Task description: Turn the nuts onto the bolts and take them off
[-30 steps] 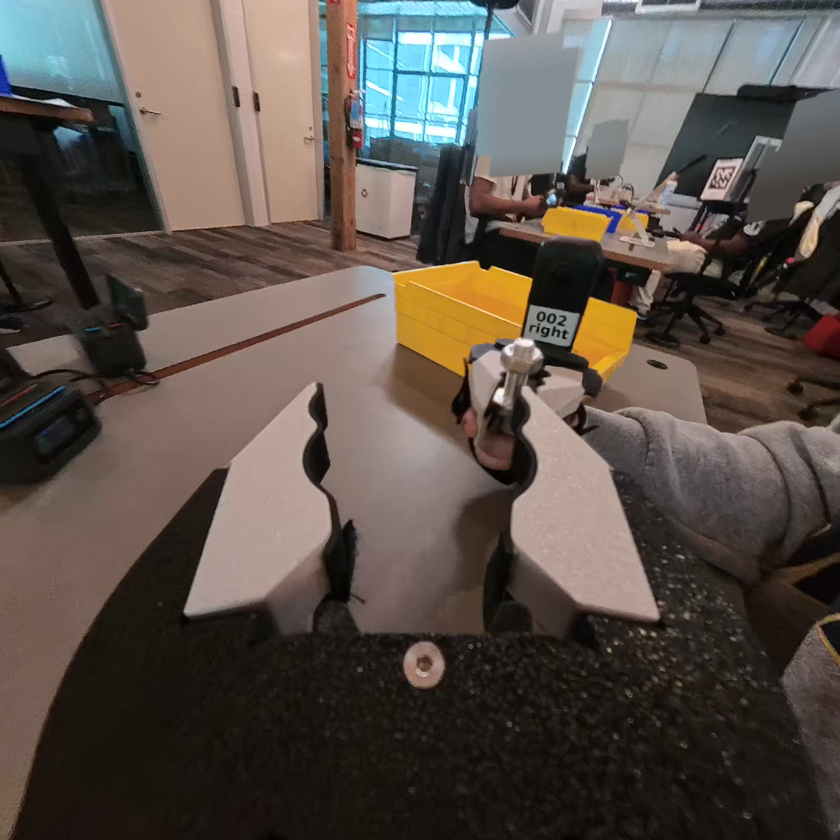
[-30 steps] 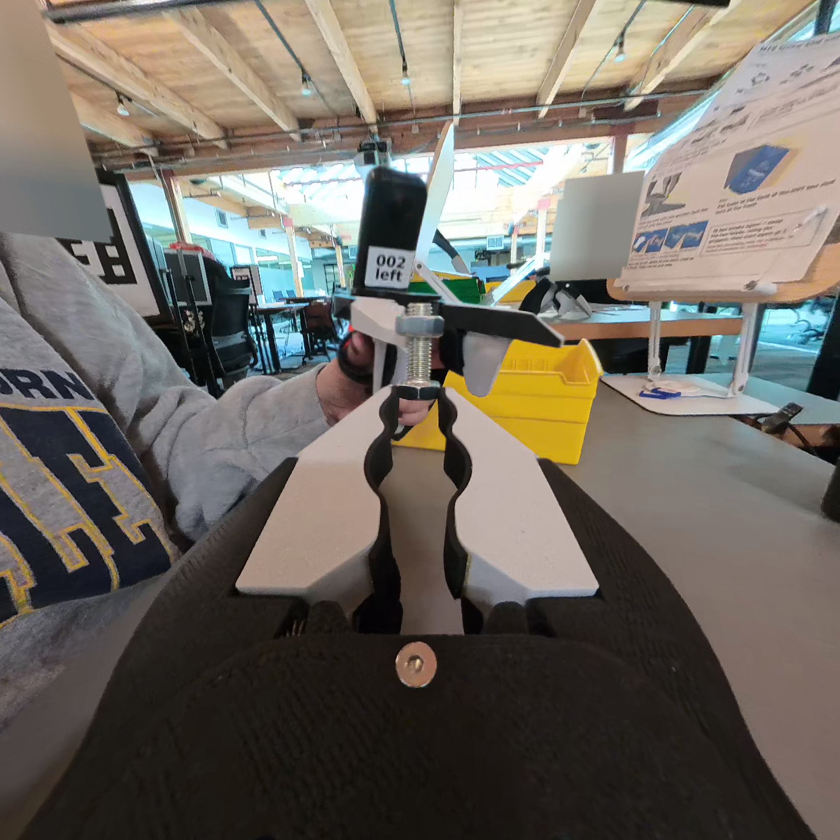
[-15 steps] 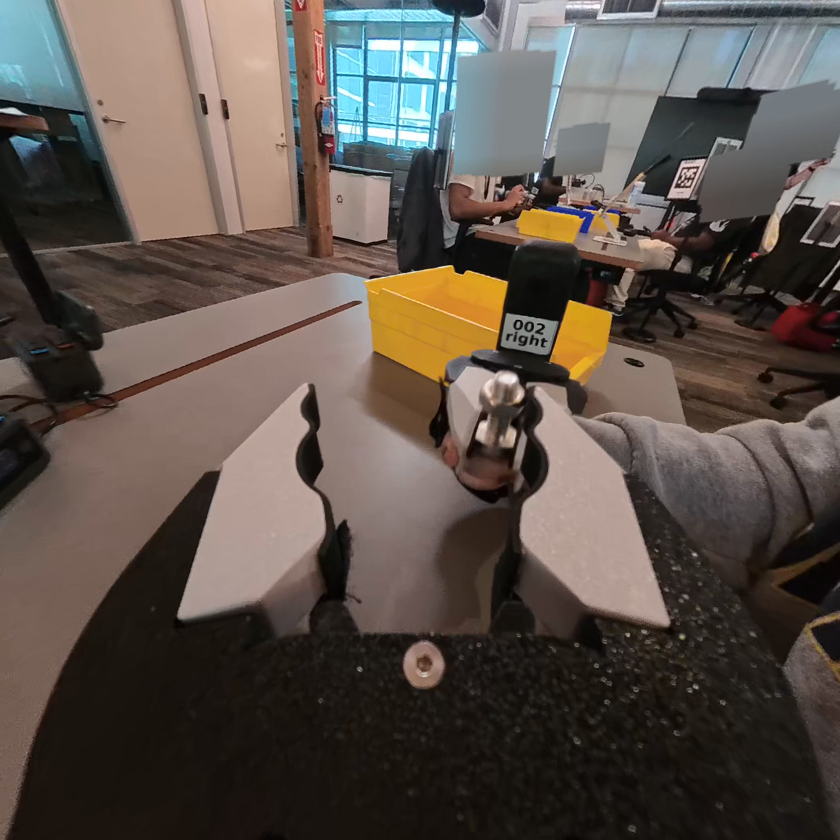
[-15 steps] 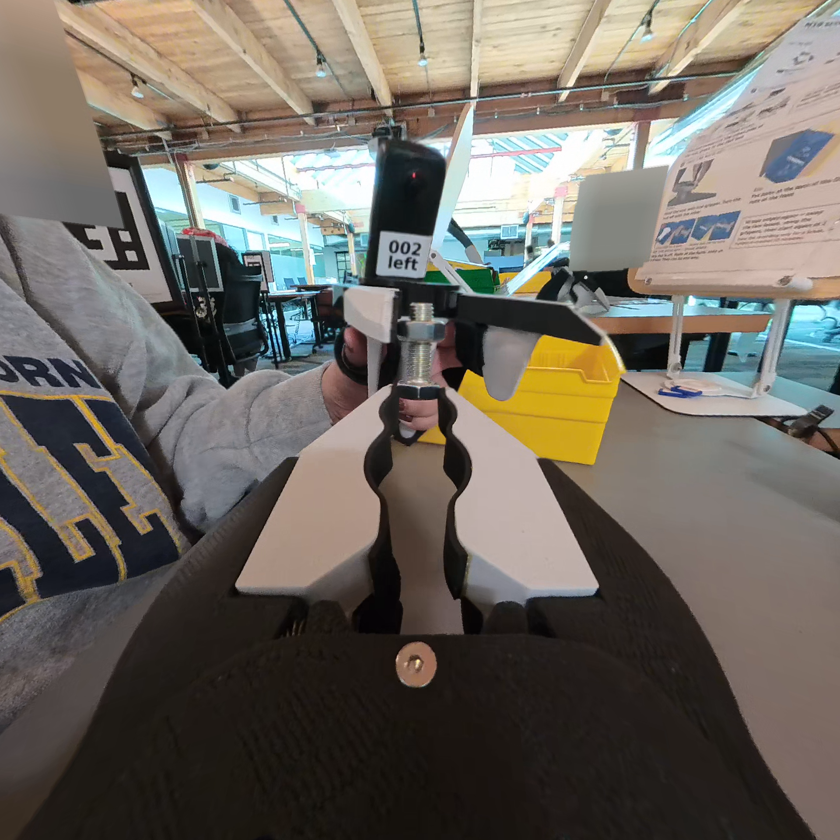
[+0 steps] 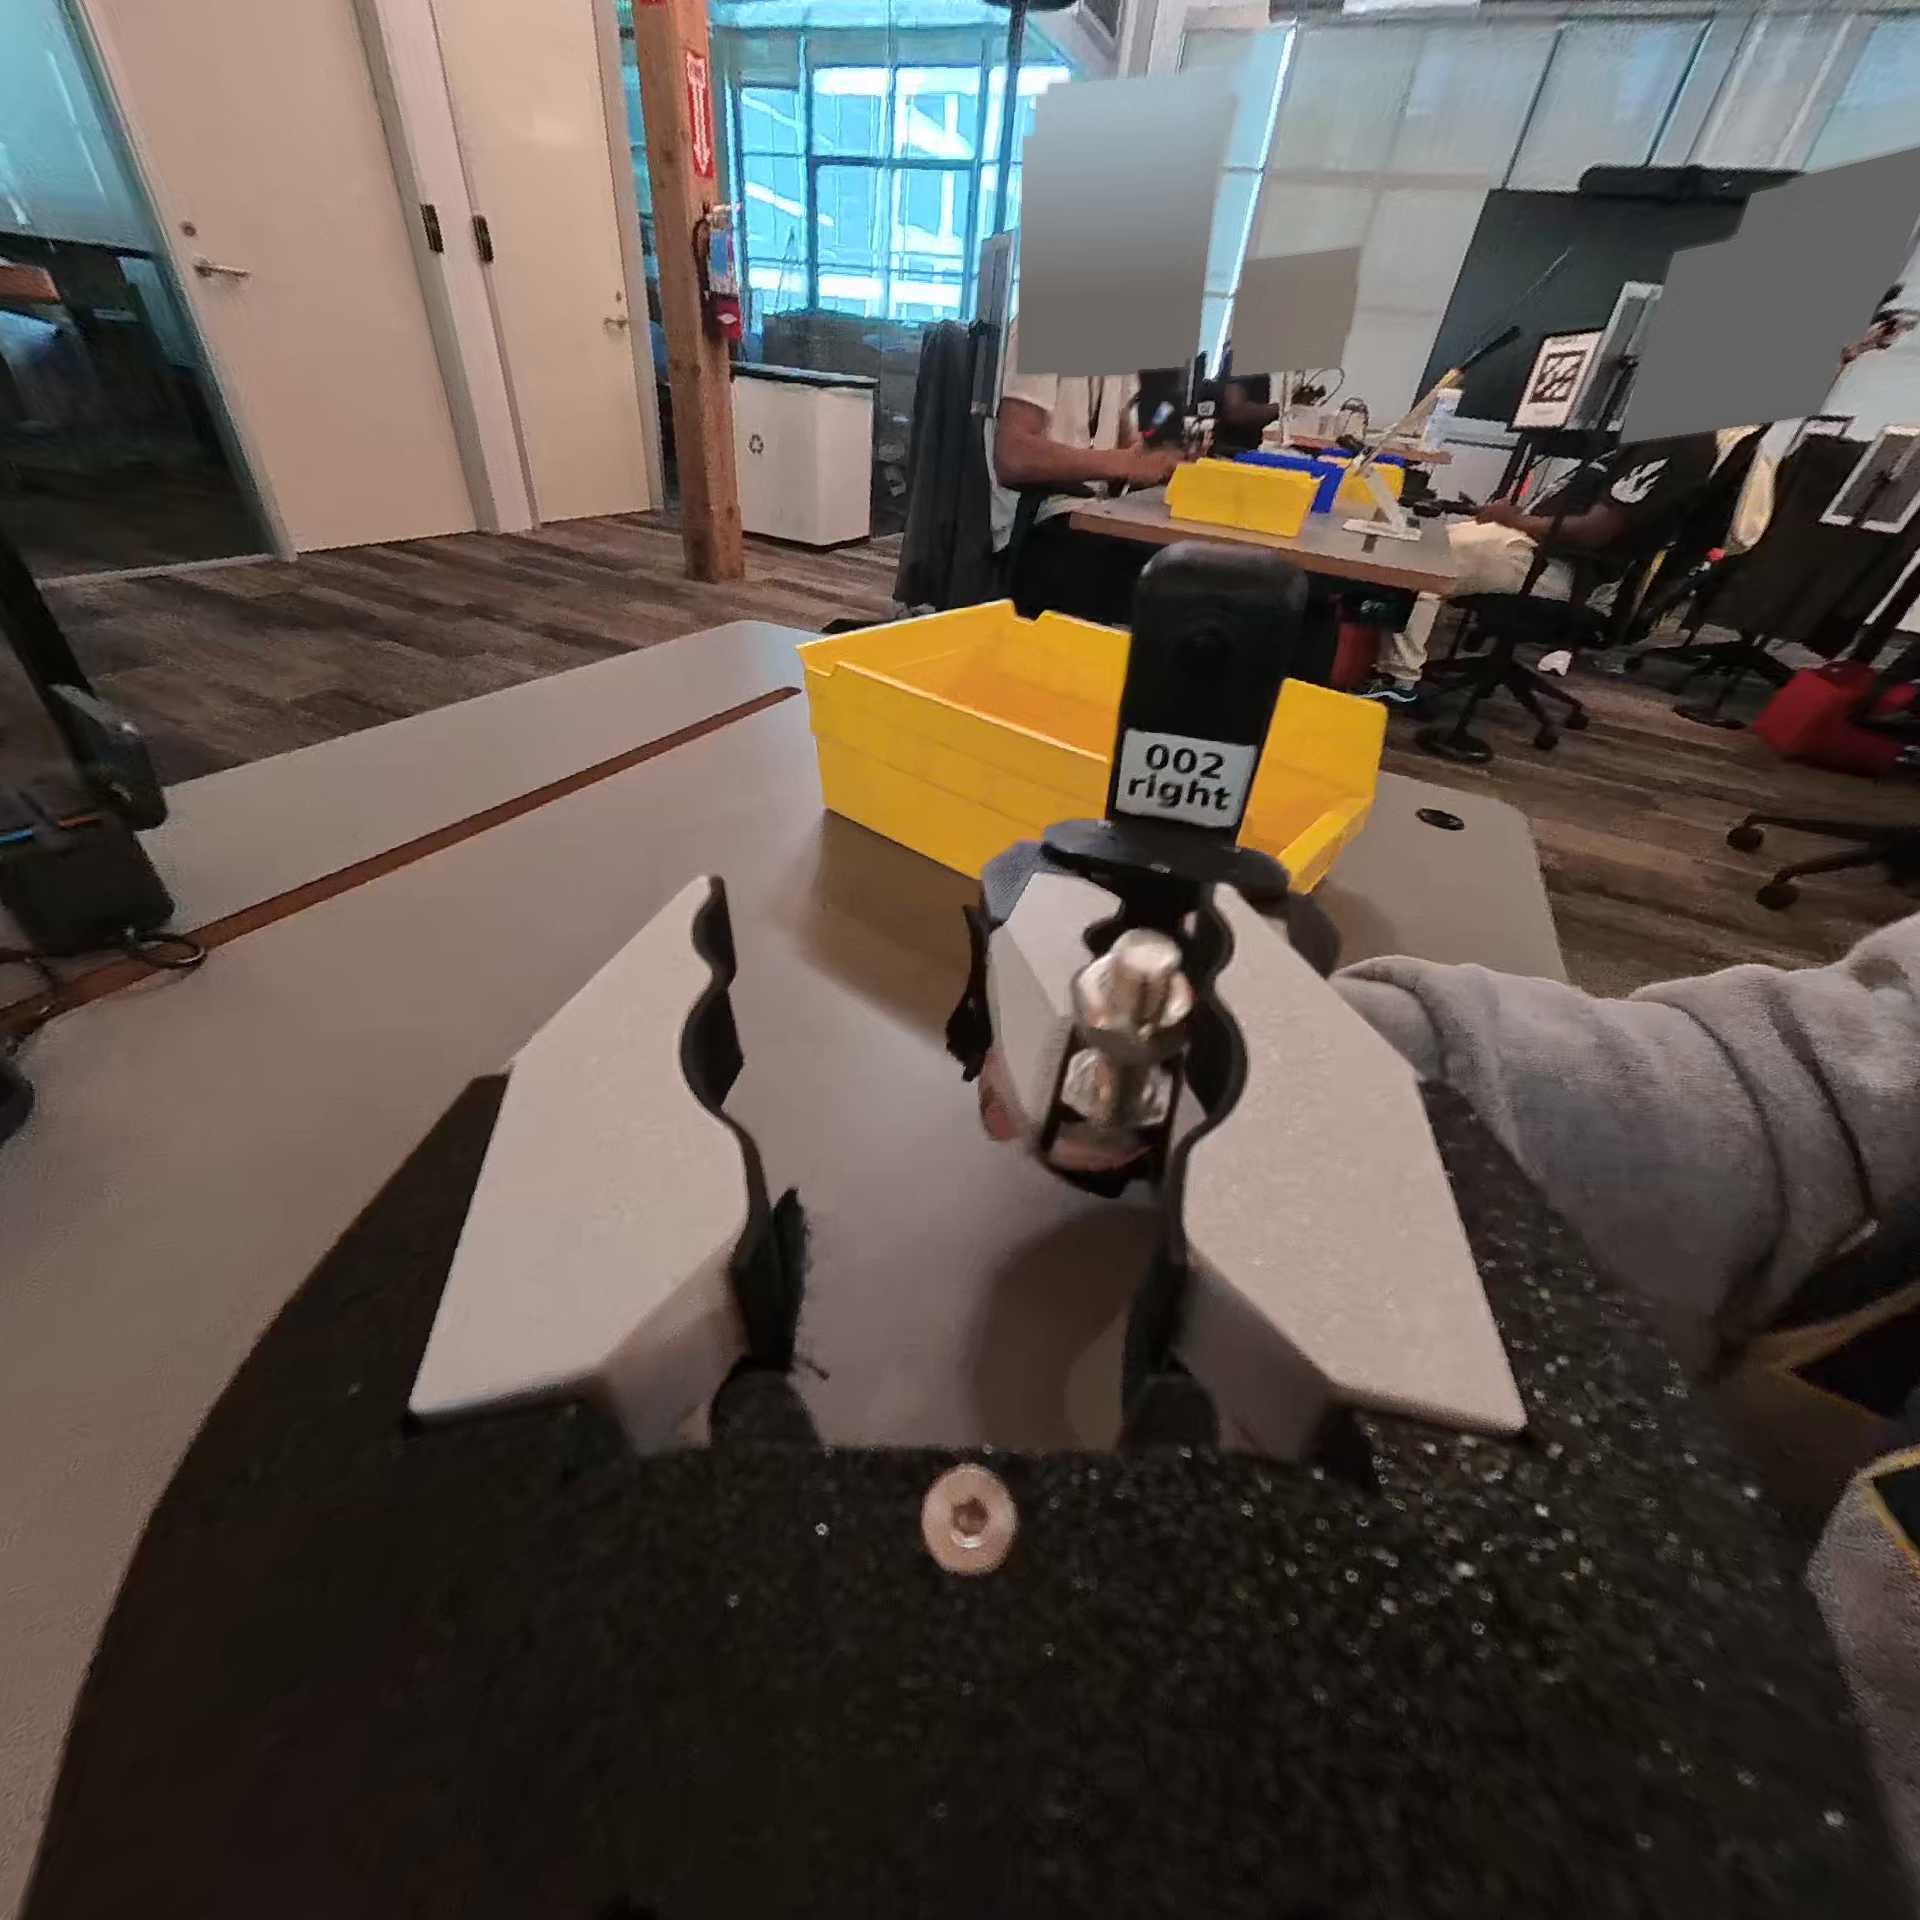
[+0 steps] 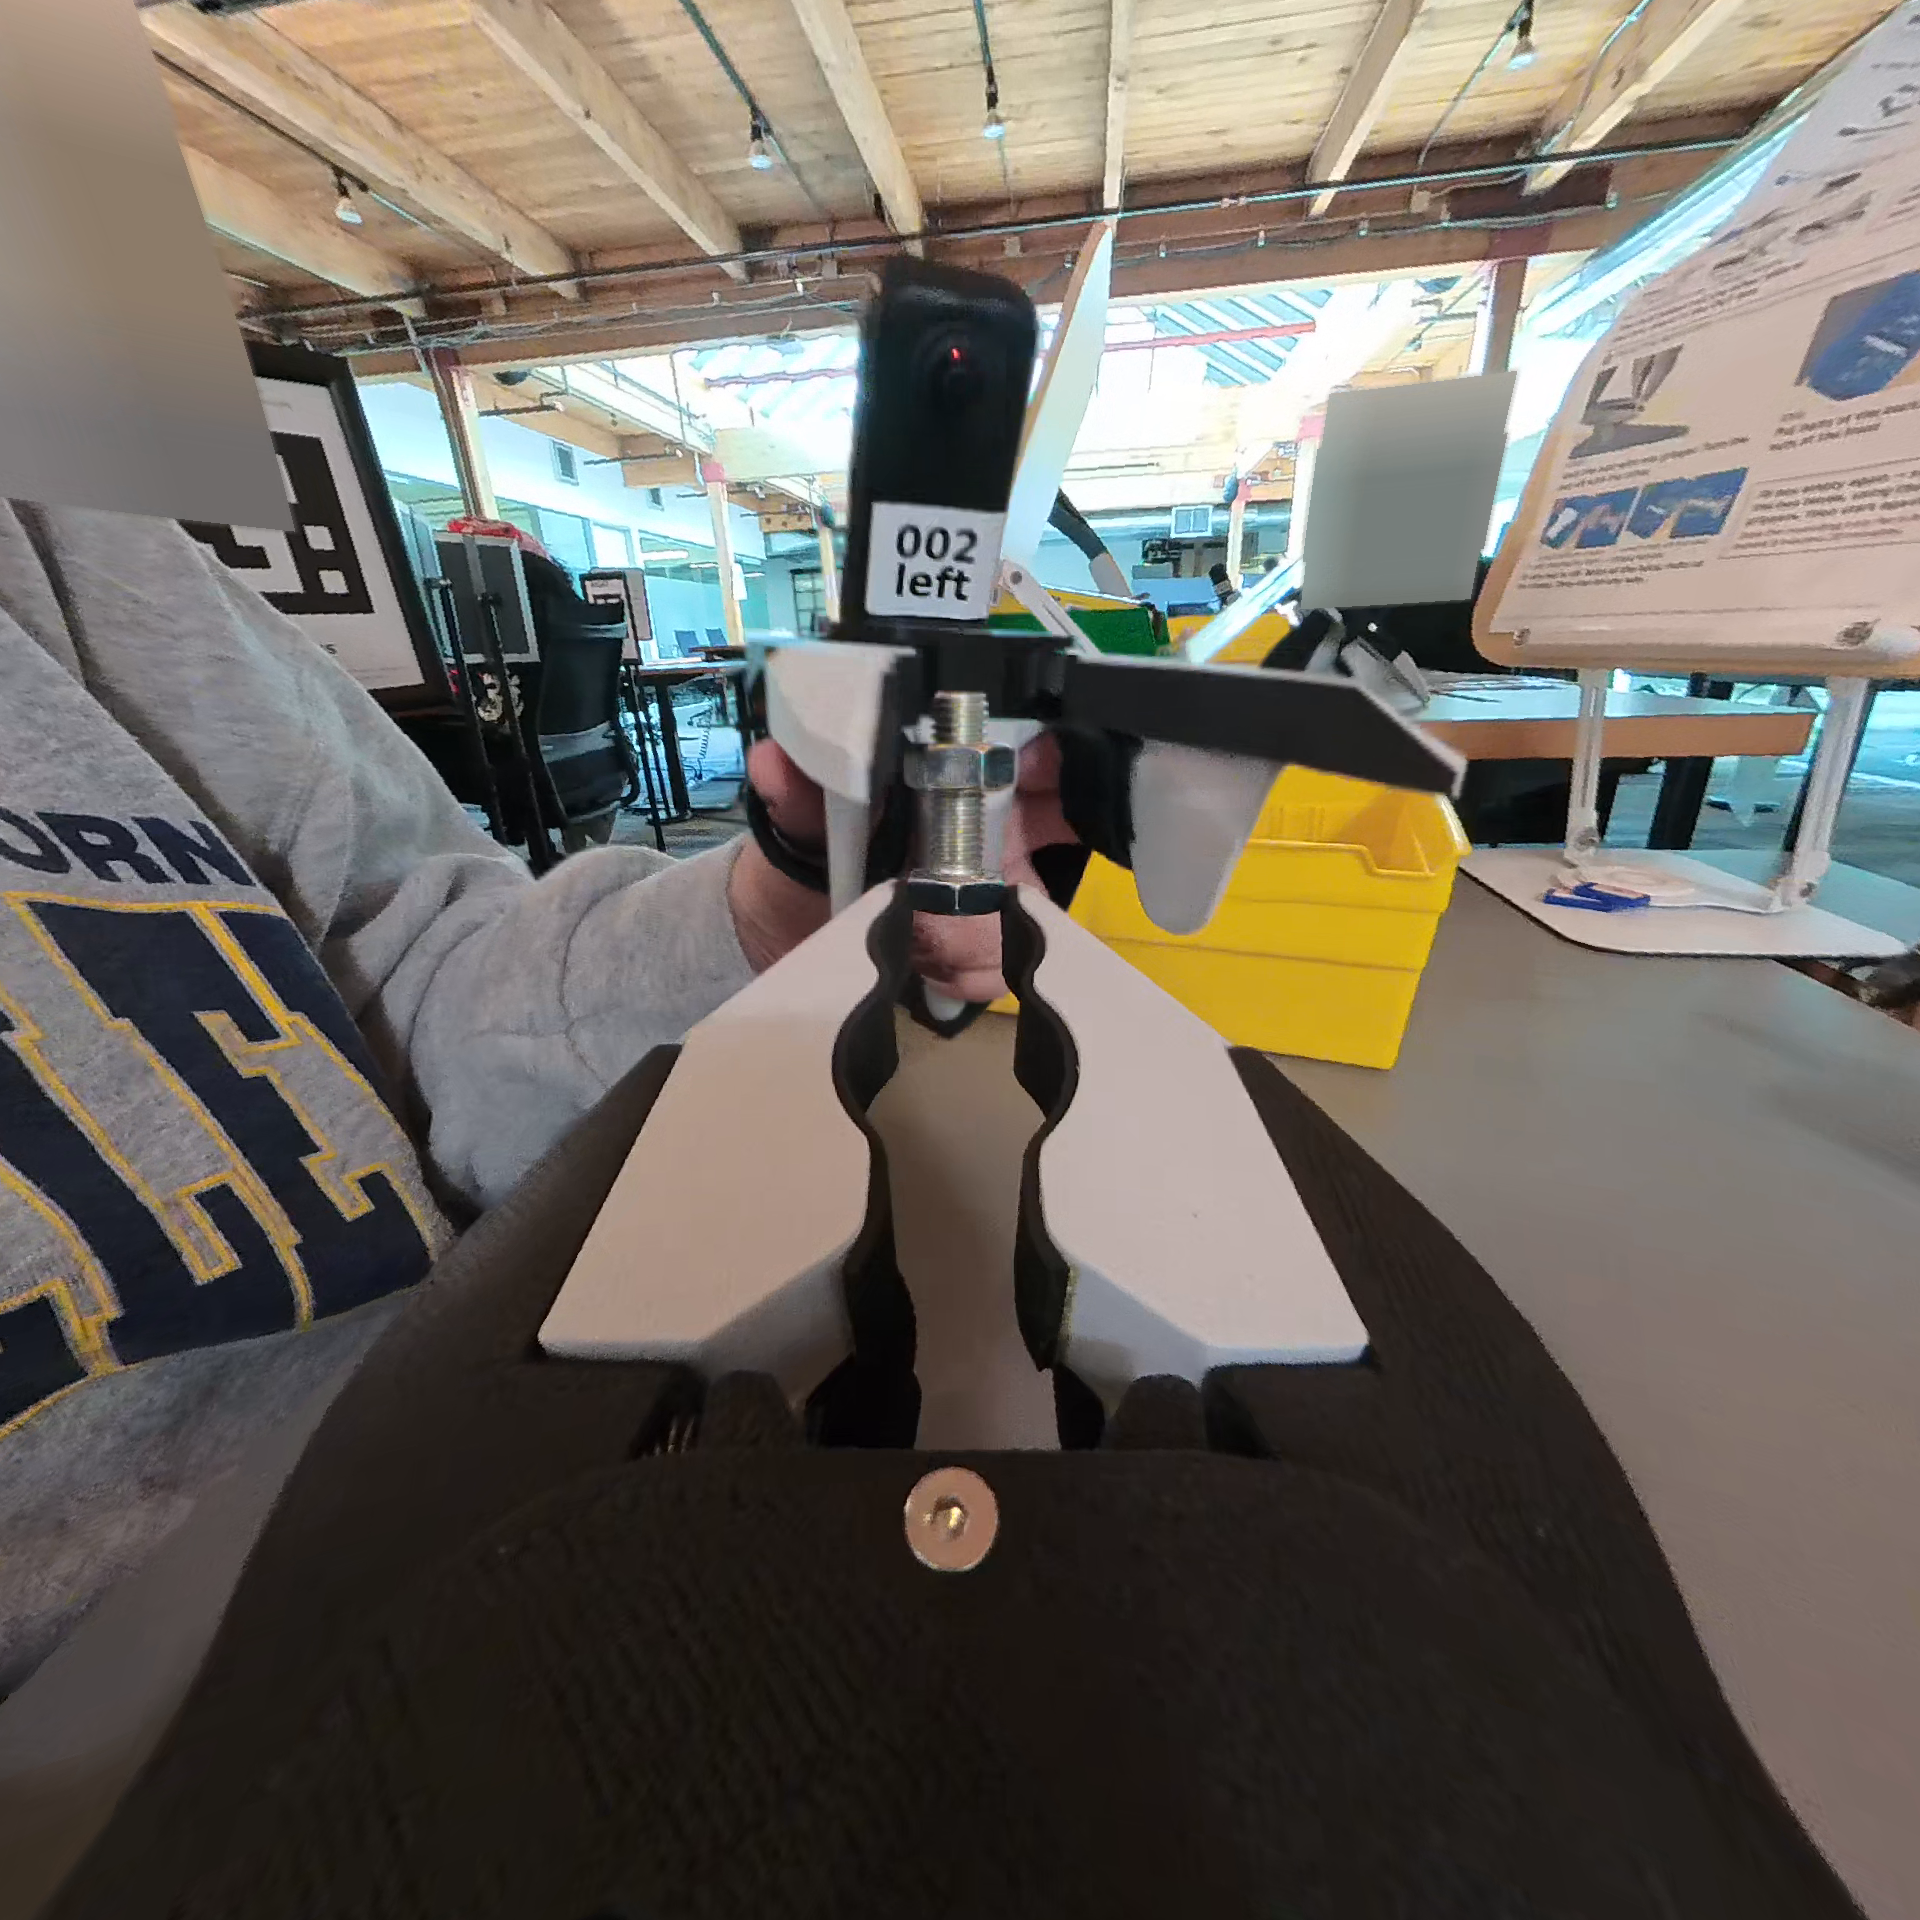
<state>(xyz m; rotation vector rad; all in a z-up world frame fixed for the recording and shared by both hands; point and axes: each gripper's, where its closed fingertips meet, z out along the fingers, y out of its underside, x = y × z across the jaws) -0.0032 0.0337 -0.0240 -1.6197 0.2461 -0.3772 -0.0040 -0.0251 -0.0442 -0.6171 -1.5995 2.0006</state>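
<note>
Since a second ago the right gripper [image 6: 956,914] and its bolt [image 6: 958,805] have drawn nearer the left gripper [image 5: 966,1049], the bolt now beside that gripper's right finger [image 5: 1320,1164]; the right gripper's jaws are clamped on the bolt's head, holding the bolt upright above the grey worktop [image 6: 1621,1164]; a nut [image 6: 958,767] sits partway along the thread, near the upper end; the left gripper's jaws are spread wide, gripping nothing; a yellow bin [image 5: 966,727] stands on the worktop beyond both grippers; a grey sleeve [image 5: 1662,1101] reaches in from the right.
</note>
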